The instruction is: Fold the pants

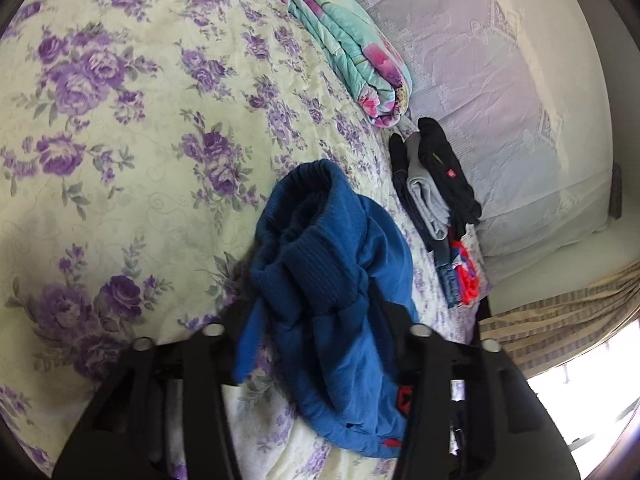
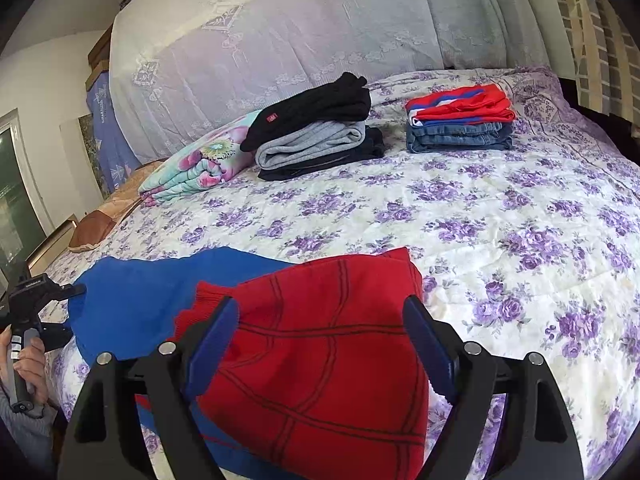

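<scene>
The pants are blue with a red, dark-lined panel. They lie rumpled on the floral bedspread (image 2: 520, 220). In the left wrist view a bunched blue leg with its ribbed cuff (image 1: 316, 216) rises between the fingers of my left gripper (image 1: 316, 320), which is shut on the cloth. That same gripper (image 2: 68, 308) shows in the right wrist view at the blue fabric's left edge, held by a hand (image 2: 24, 364). My right gripper (image 2: 322, 320) stands open, its blue pads (image 2: 216, 336) straddling the red panel (image 2: 320, 360) without pinching it.
At the far side of the bed sit a stack of folded black, grey and dark clothes (image 2: 316, 136), a second stack of red-blue garments on jeans (image 2: 460, 124), and a folded floral quilt (image 2: 196, 168). Lace-covered bedding (image 2: 280, 40) stands behind. A striped curtain (image 1: 560, 320) hangs beside the bed.
</scene>
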`<state>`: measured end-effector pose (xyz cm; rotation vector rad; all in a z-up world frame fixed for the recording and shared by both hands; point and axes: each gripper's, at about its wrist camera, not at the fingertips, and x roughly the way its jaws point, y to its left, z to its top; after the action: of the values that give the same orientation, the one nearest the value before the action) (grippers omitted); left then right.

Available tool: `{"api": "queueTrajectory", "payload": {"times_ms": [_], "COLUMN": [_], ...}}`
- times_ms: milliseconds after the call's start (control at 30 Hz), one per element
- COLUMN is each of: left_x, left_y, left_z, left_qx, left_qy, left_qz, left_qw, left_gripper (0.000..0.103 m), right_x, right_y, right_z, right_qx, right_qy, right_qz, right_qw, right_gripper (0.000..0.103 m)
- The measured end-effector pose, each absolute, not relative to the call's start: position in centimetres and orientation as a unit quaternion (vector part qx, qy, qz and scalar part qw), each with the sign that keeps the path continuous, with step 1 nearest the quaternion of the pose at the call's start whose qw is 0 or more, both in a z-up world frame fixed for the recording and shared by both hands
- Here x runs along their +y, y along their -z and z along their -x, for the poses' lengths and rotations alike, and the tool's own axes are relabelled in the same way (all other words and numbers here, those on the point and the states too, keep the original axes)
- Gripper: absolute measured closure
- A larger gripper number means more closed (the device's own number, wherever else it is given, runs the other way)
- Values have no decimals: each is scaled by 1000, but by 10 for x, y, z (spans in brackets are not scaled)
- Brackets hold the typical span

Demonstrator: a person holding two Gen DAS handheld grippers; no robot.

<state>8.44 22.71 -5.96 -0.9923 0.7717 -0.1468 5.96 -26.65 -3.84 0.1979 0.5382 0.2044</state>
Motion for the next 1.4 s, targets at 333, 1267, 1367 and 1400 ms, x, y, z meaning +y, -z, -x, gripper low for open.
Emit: {"api": "queueTrajectory", "payload": {"times_ms": [333, 1267, 1367, 1400], "left_x": [202, -120, -172, -183], "left_y": [17, -64, -48, -42], "left_z": [-71, -72, -60, -56], "left_qx": [325, 268, 238, 234], "left_qy": [55, 197, 200, 201], "left_qz": [365, -34, -105, -121], "left_qw": [871, 942, 945, 944], "left_gripper": [76, 78, 78, 78], "right_x": [-216, -382, -396, -399], "right_y": [65, 64, 78, 80], "right_z": [-76, -39, -43, -42], "right_qx": [349, 295, 303, 299], "right_qy": [-75, 31, 27, 21], "right_qz": [46, -191, -219, -231], "right_qw": [933, 935, 927, 926], "right_gripper": [12, 5, 5, 5]}}
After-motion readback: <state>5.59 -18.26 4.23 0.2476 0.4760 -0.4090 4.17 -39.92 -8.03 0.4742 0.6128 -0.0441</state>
